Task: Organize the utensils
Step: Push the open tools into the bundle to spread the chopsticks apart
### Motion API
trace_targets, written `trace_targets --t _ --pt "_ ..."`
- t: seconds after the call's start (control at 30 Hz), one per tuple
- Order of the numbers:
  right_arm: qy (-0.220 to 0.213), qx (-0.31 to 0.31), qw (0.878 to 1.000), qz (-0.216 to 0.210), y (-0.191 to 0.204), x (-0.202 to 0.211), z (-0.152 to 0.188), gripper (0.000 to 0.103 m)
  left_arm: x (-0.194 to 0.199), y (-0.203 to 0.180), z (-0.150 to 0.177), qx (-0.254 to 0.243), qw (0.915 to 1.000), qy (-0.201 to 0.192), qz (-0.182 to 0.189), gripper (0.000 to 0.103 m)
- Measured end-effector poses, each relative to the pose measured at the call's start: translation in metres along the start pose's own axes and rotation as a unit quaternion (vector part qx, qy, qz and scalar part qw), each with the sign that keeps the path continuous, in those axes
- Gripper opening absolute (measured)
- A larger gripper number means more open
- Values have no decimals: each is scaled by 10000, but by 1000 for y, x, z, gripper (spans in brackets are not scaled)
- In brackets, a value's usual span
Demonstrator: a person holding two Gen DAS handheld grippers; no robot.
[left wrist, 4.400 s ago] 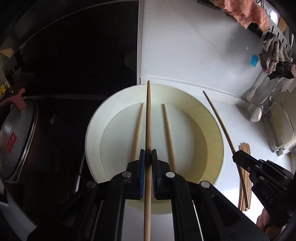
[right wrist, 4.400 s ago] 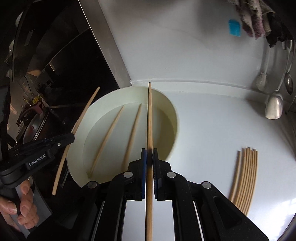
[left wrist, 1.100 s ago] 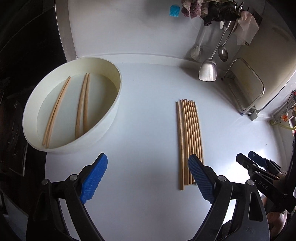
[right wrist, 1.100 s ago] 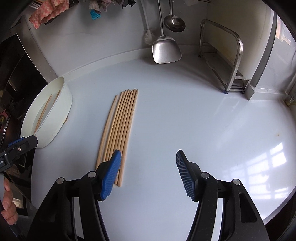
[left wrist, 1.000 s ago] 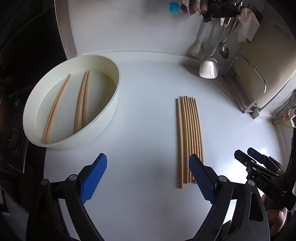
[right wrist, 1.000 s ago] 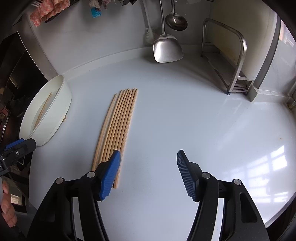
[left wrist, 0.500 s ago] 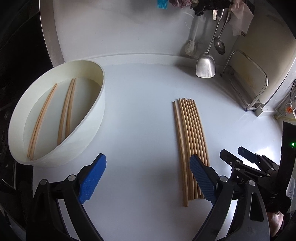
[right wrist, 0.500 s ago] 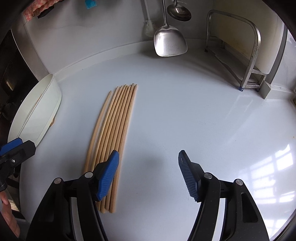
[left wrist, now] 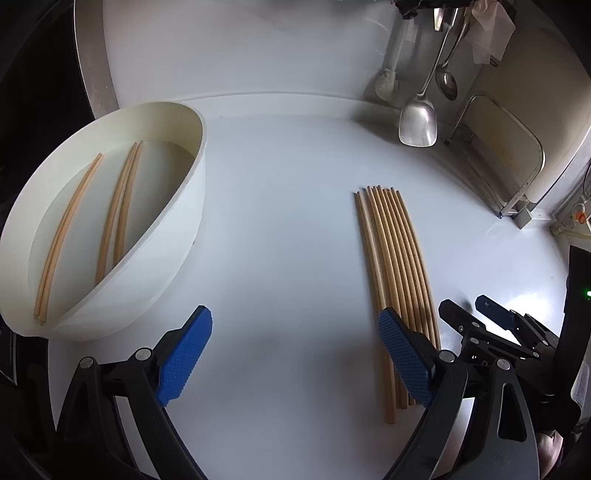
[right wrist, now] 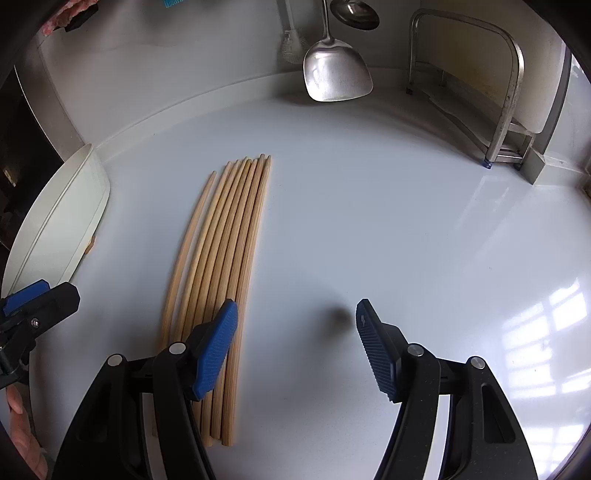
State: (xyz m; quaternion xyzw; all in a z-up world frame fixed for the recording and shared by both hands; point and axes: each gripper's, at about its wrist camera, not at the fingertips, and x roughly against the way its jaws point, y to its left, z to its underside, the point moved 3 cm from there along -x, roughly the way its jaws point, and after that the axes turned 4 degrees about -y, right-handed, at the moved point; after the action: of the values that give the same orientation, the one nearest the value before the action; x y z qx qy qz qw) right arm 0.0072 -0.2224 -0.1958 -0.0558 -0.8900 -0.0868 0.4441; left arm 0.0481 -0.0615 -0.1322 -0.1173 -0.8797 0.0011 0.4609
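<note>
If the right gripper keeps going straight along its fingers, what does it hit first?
Most likely bare countertop: the open right gripper points down at it, and the row of chopsticks lies off by its left finger, outside the gap.

Kitchen; hanging spatula (right wrist: 337,75), ladle (right wrist: 354,14)

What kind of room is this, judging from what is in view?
Most likely a home kitchen: a metal spatula and a ladle hang on the wall above a white countertop, and wooden chopsticks lie beside a white basin.
</note>
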Motion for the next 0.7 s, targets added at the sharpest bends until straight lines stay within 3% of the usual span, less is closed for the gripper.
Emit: trace_targets --t 0.27,0.7 --pt "35 40 10000 77 5 -4 4 64 -6 -4 4 -27 9999 96 -7 90" --pt "-89 616 9975 332 18 -2 6 64 -15 -7 5 20 9999 144 -13 90"
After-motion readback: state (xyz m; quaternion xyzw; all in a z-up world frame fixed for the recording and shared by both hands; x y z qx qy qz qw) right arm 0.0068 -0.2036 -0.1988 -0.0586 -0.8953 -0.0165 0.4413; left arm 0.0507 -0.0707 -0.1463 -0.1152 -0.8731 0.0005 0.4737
